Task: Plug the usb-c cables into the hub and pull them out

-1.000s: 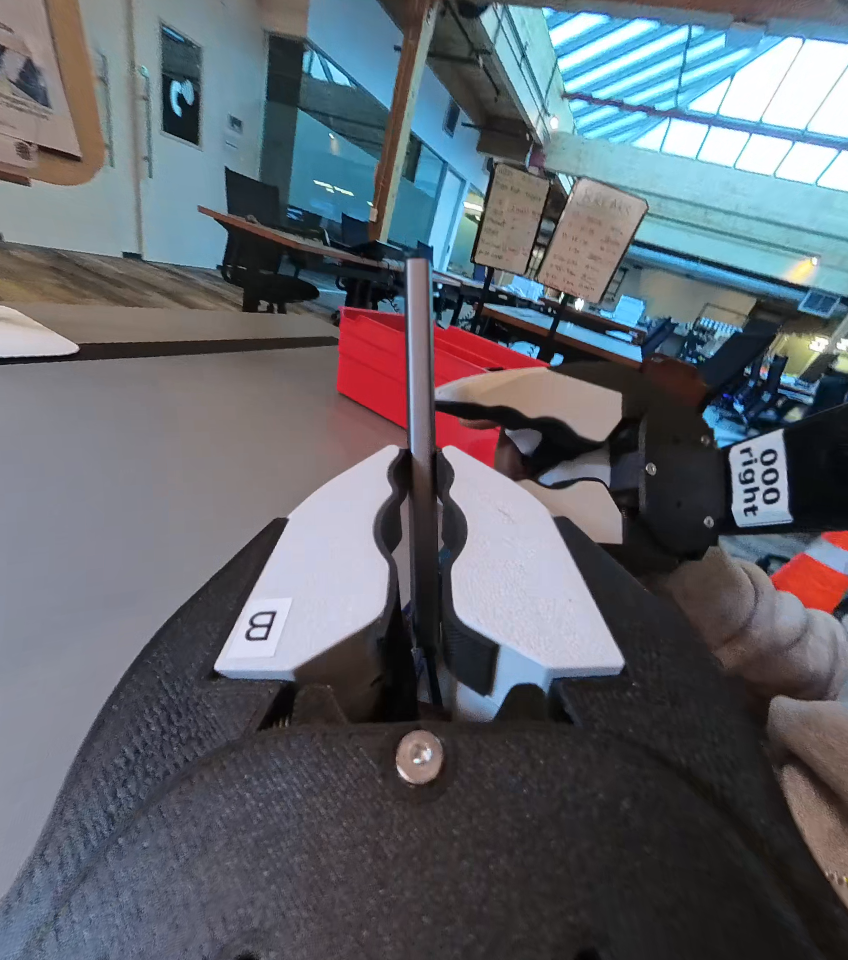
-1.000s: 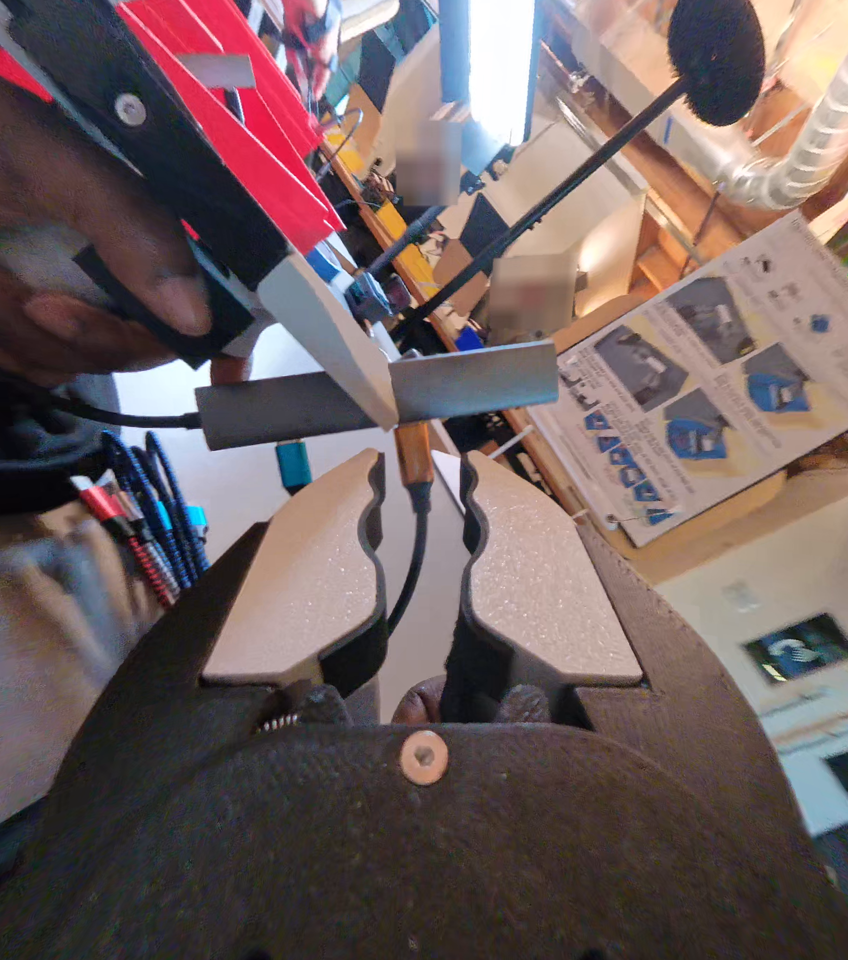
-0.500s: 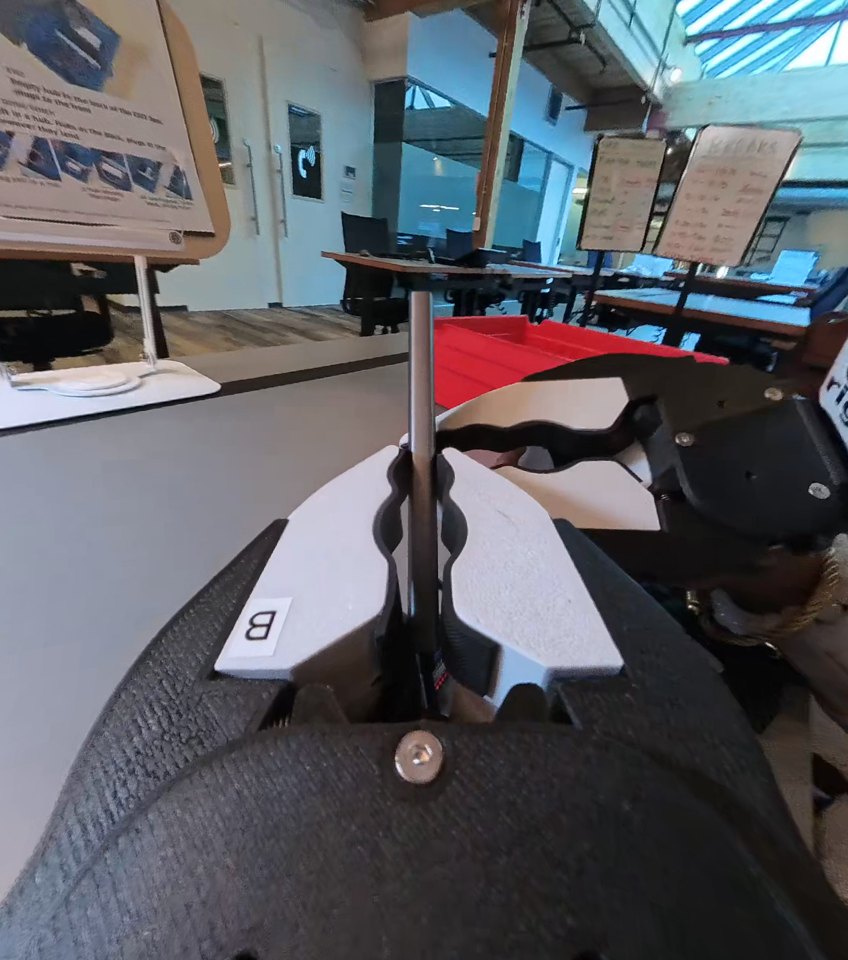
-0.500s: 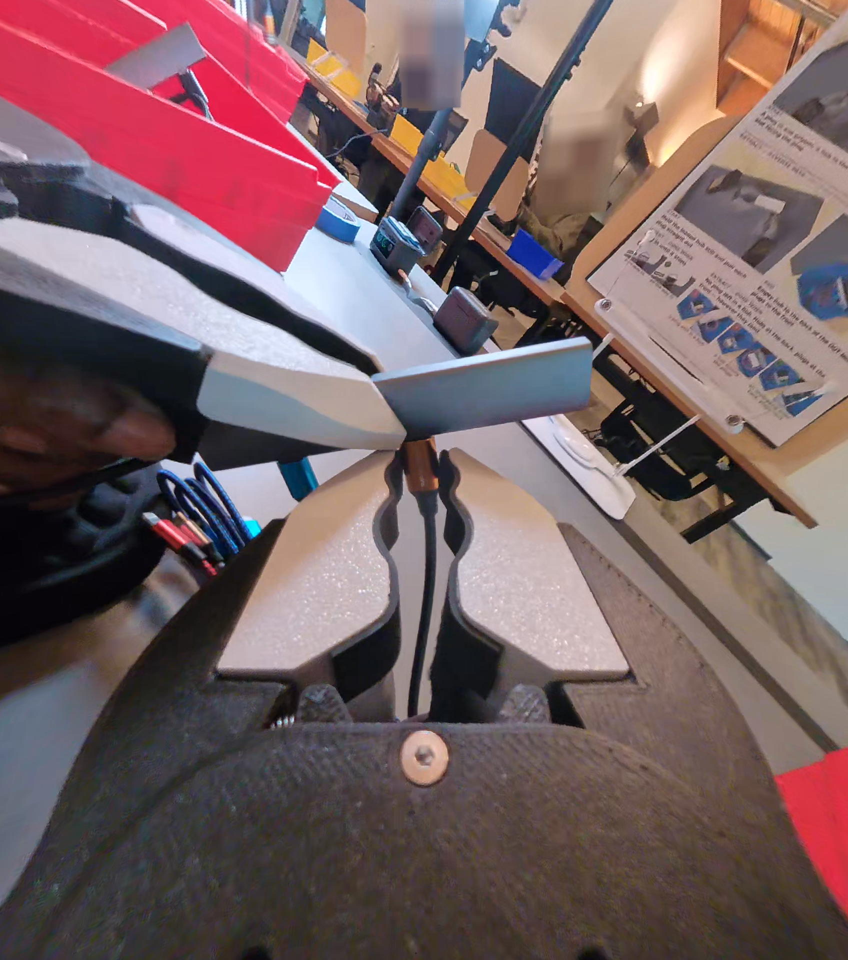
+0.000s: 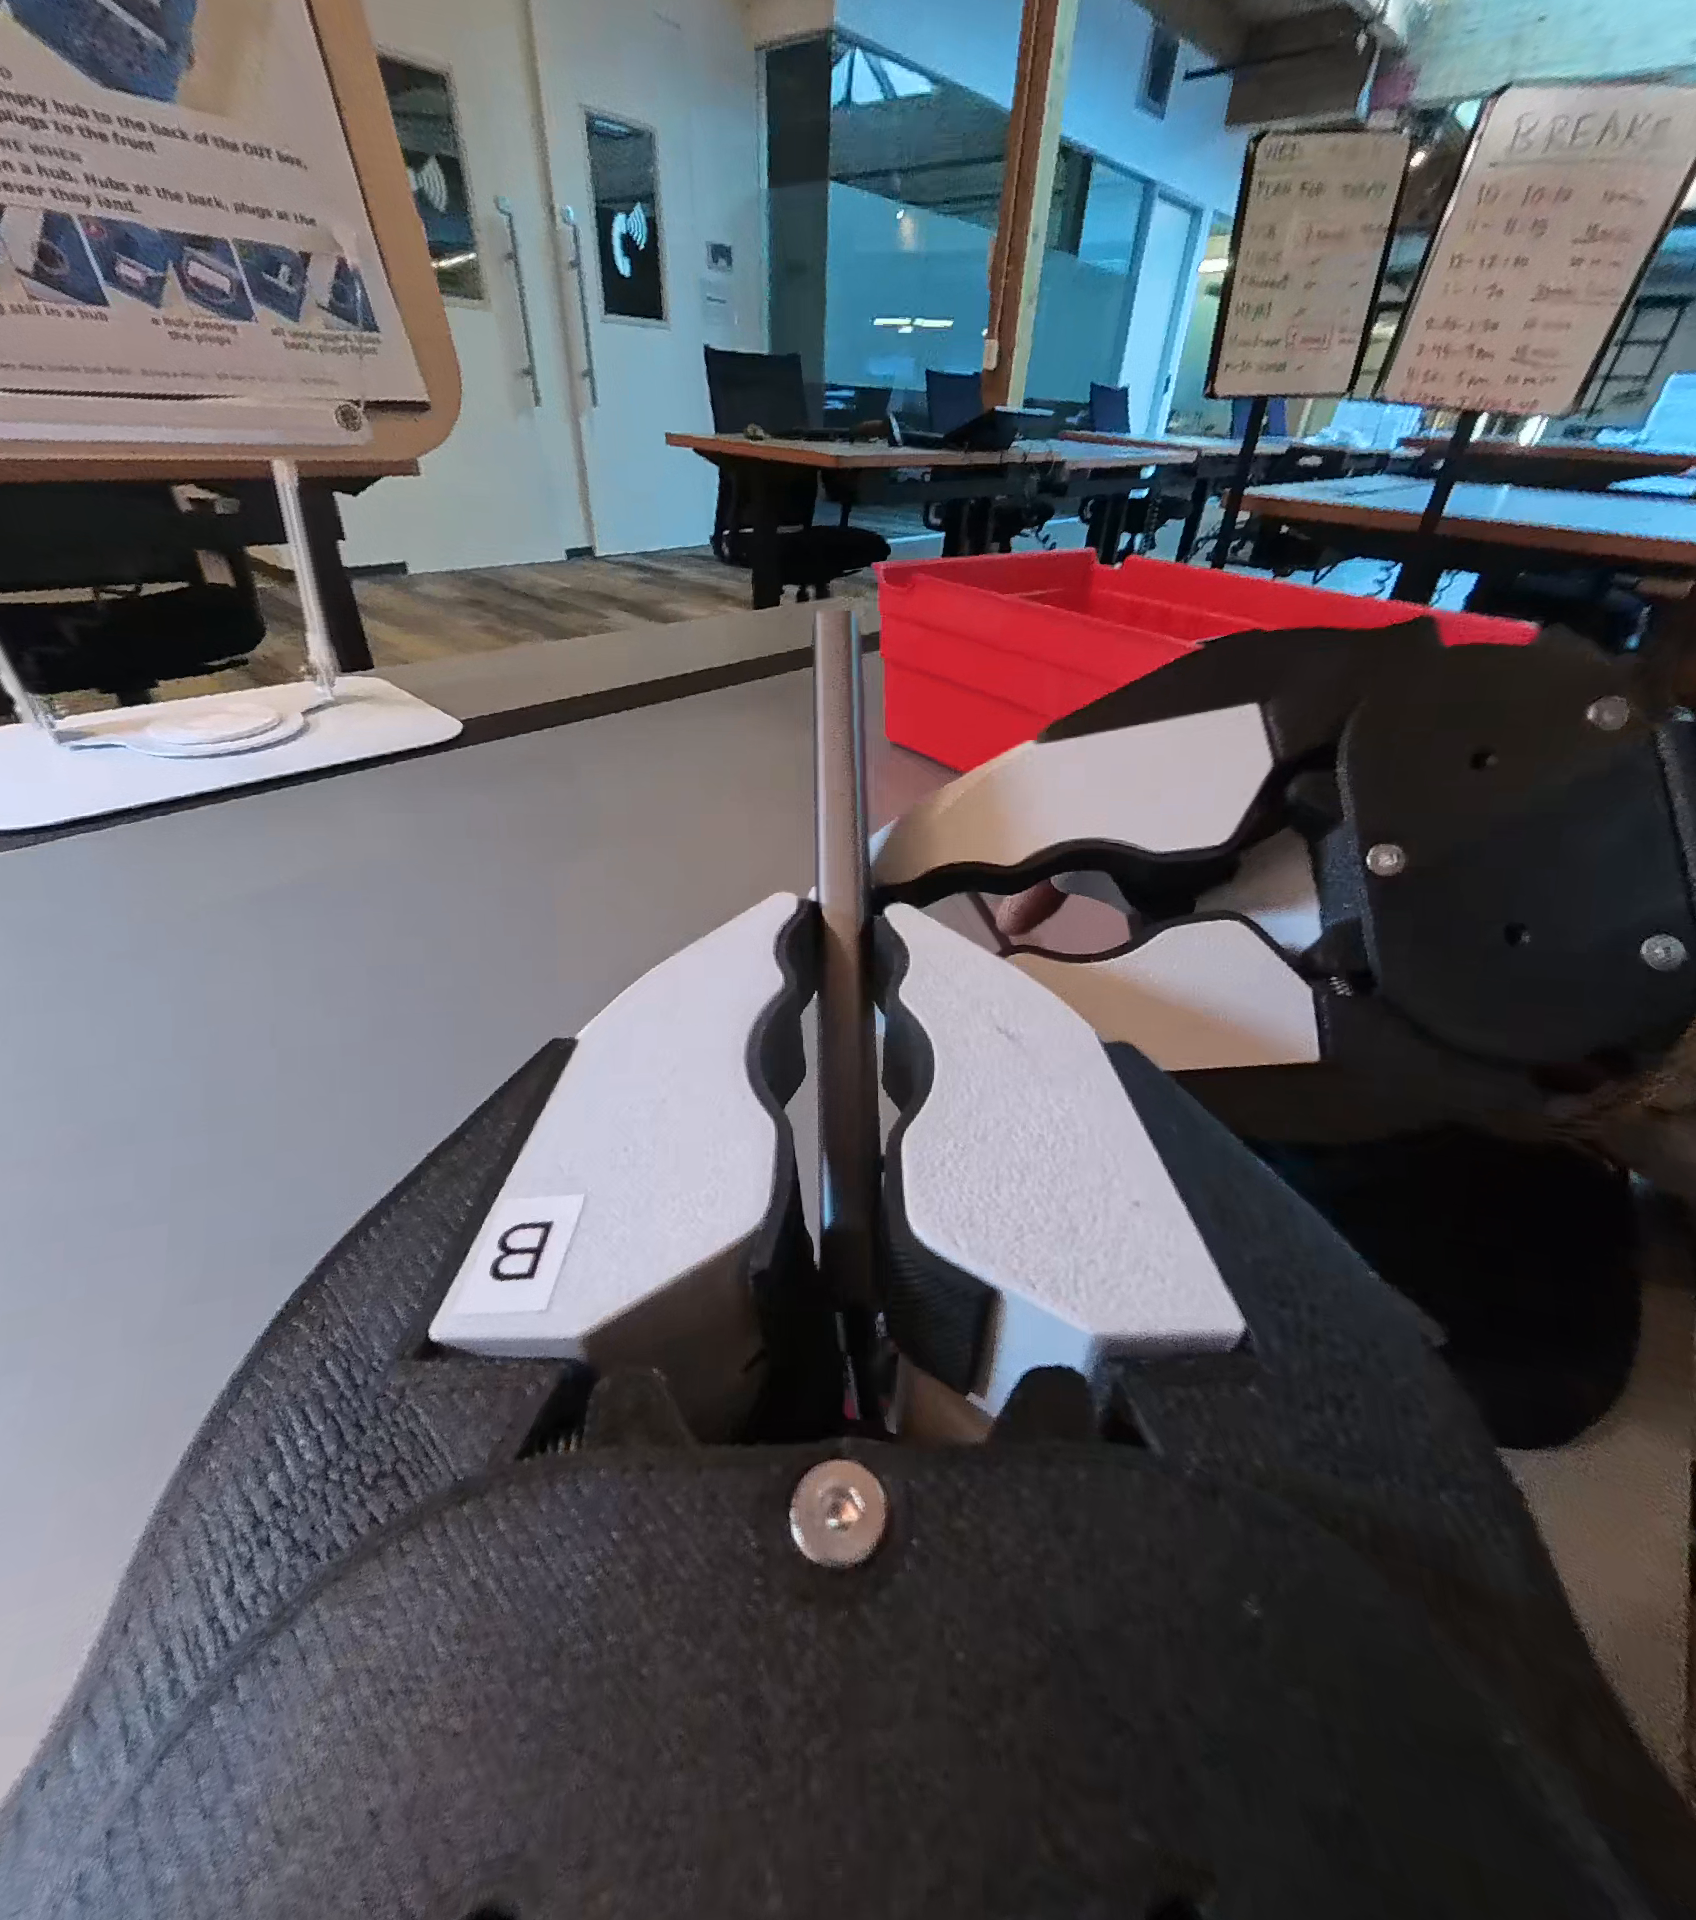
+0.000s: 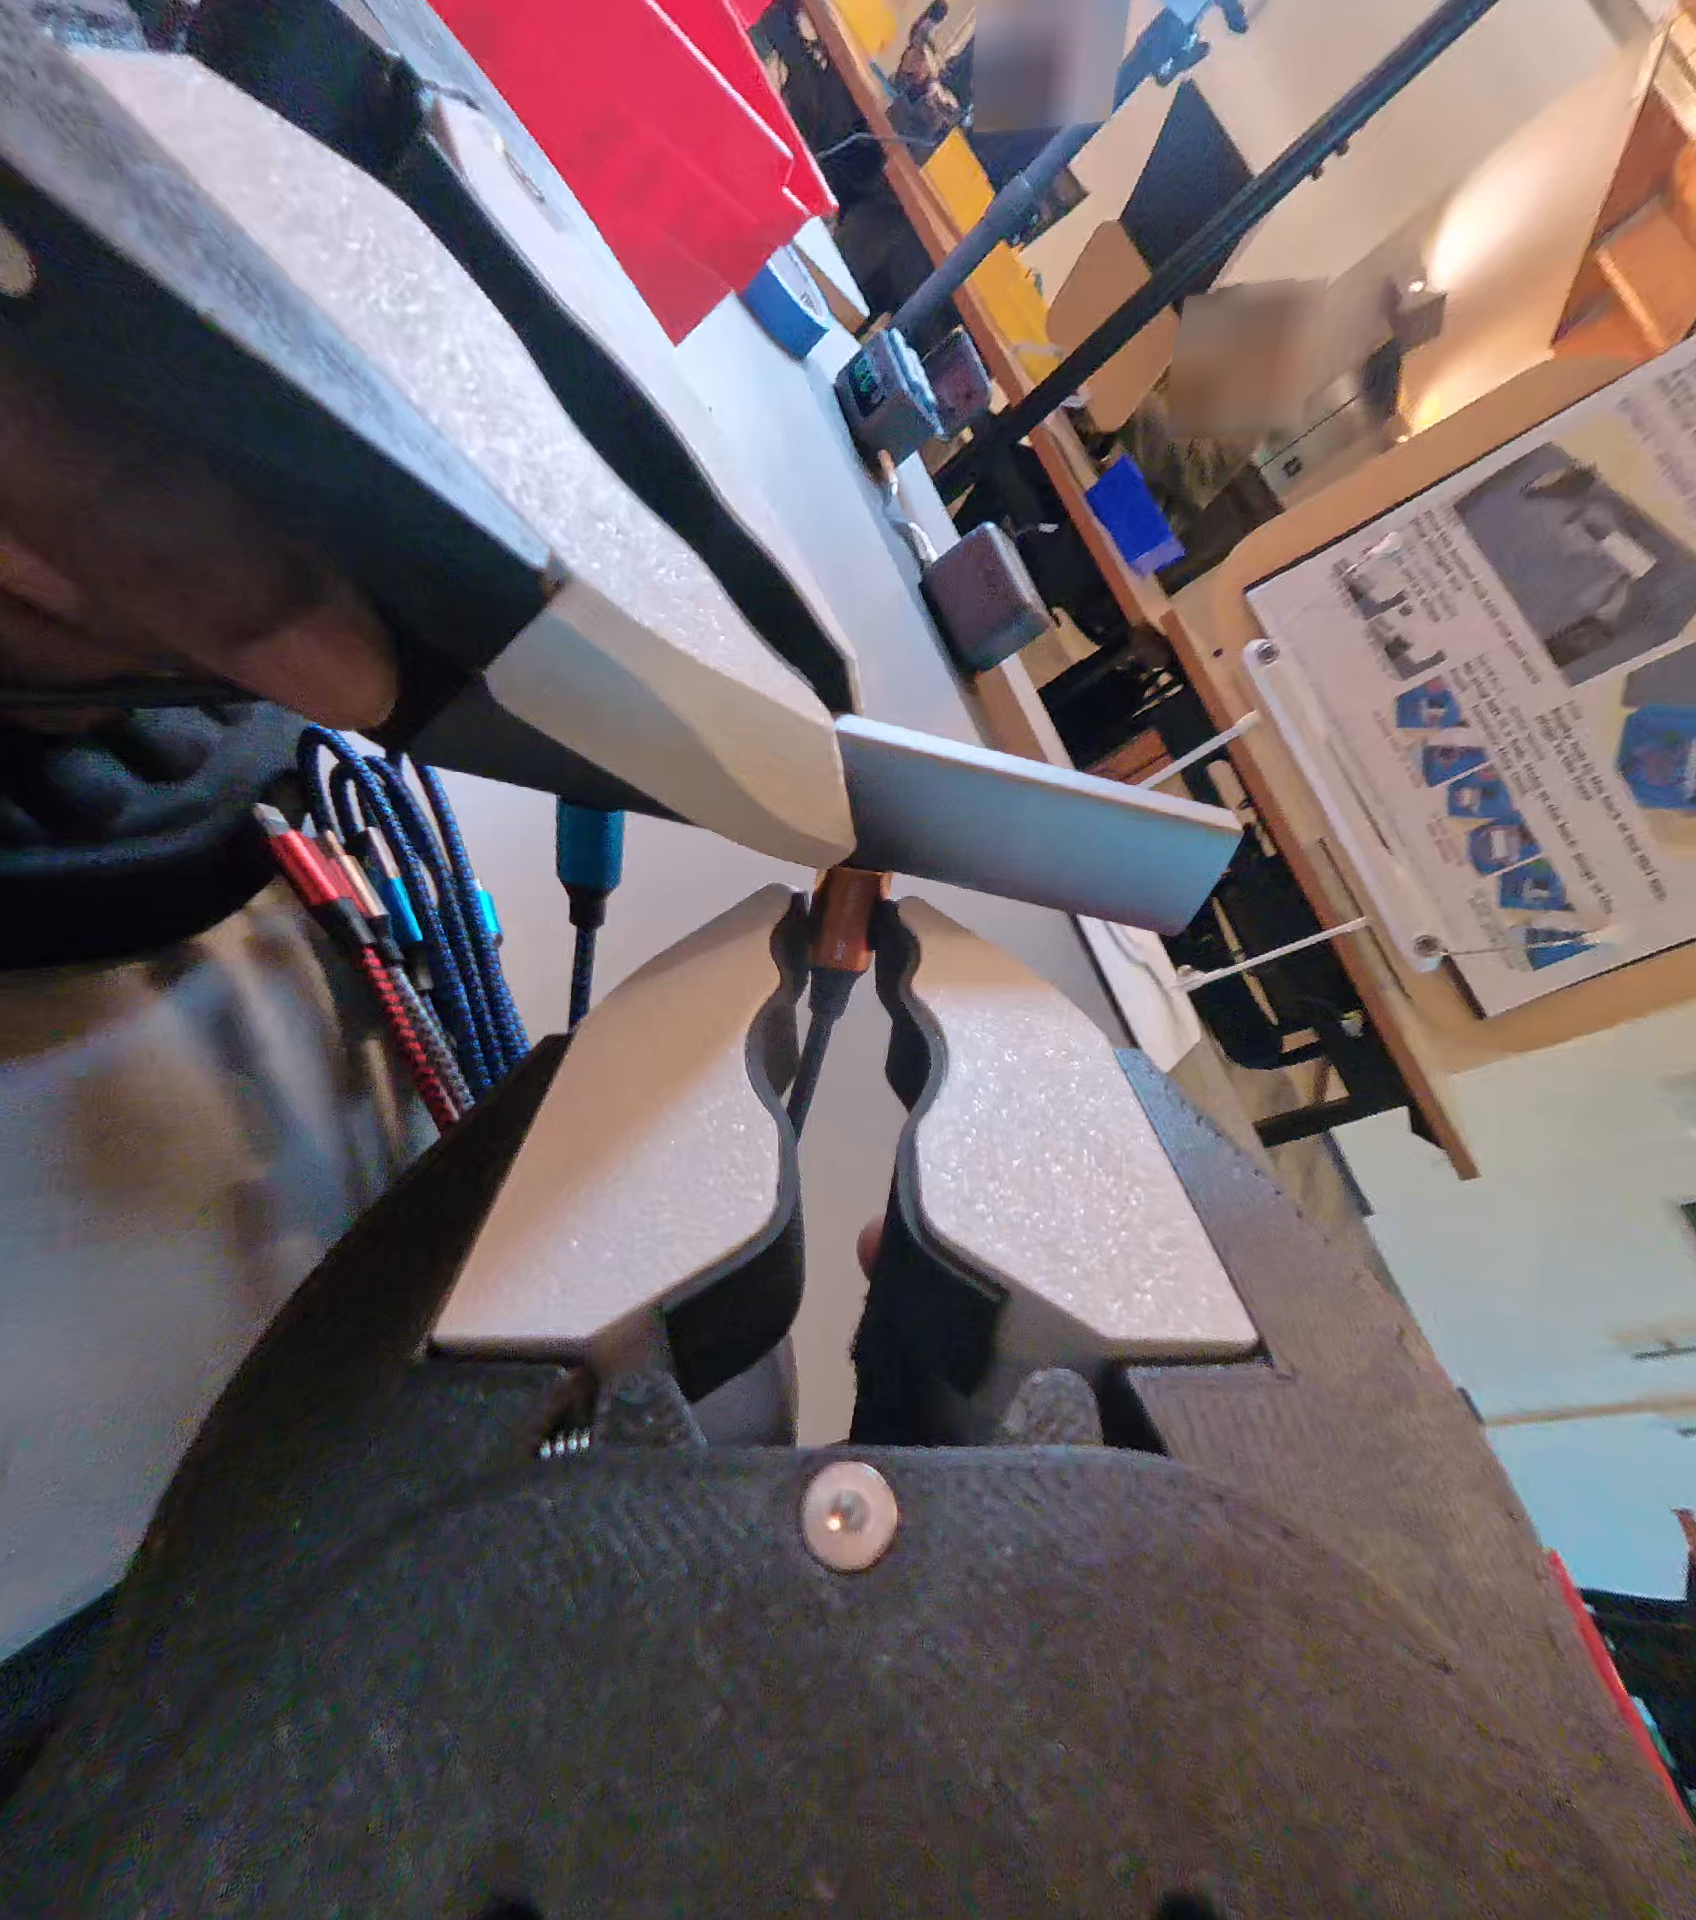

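Observation:
My left gripper (image 5: 842, 920) is shut on the grey hub (image 5: 840, 790), which I see edge-on and standing up from its jaws; the hub also shows in the right wrist view (image 6: 1031, 821) as a flat grey bar. My right gripper (image 6: 842, 914) is shut on an orange usb-c plug (image 6: 844, 925) with a dark cable, seated against the hub's lower edge. A blue plug (image 6: 589, 842) also hangs from the hub, to the left. The right gripper shows in the left wrist view (image 5: 937, 878), reaching in from the right with its tips at the hub.
Red bins (image 5: 1031, 644) stand at the far side of the grey table (image 5: 252, 1039). An instruction board on a white stand (image 5: 189, 738) is at the far left. Several blue and red cables (image 6: 387, 904) hang at the left. A person's hands hold both grippers. Only a small space, under 4 cm, lies between the two pairs of fingers.
My right jaws have closed on the orange plug under the hub. Both grippers have tilted down with the hub, so the views now show more of the table.

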`<action>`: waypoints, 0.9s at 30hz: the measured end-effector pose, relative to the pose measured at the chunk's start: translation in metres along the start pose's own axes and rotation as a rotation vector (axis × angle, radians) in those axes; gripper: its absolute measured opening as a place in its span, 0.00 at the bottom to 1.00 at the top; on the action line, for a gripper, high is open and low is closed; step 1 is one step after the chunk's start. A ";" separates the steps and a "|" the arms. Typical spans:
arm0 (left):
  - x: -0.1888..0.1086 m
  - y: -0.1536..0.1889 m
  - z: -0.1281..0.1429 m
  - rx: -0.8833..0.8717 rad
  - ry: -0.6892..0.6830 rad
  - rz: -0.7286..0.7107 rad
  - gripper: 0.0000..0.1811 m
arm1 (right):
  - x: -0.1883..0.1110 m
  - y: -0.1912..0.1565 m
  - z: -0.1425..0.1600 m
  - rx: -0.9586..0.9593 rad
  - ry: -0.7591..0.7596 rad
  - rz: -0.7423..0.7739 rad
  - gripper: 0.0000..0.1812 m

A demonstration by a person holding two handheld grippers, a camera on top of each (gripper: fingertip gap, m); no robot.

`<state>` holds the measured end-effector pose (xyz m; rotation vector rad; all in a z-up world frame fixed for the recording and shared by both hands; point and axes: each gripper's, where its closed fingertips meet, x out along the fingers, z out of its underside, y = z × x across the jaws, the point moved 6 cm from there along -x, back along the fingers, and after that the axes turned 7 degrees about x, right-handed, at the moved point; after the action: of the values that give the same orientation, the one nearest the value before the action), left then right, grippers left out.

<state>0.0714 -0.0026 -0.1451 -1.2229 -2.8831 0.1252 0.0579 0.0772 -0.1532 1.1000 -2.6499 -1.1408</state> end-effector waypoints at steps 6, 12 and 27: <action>-0.002 0.002 -0.001 0.100 0.012 -0.080 0.05 | 0.006 -0.003 -0.006 0.454 -0.036 -0.014 0.07; -0.008 -0.004 -0.007 0.021 0.101 -0.065 0.05 | 0.007 0.003 0.014 -0.011 -0.142 0.114 0.07; -0.020 -0.014 -0.011 -0.123 0.214 -0.012 0.05 | -0.118 0.160 -0.044 0.829 0.677 0.113 0.06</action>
<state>0.0755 -0.0260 -0.1324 -1.1559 -2.7467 -0.1744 0.0647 0.1999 0.0090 1.1014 -2.5248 0.3901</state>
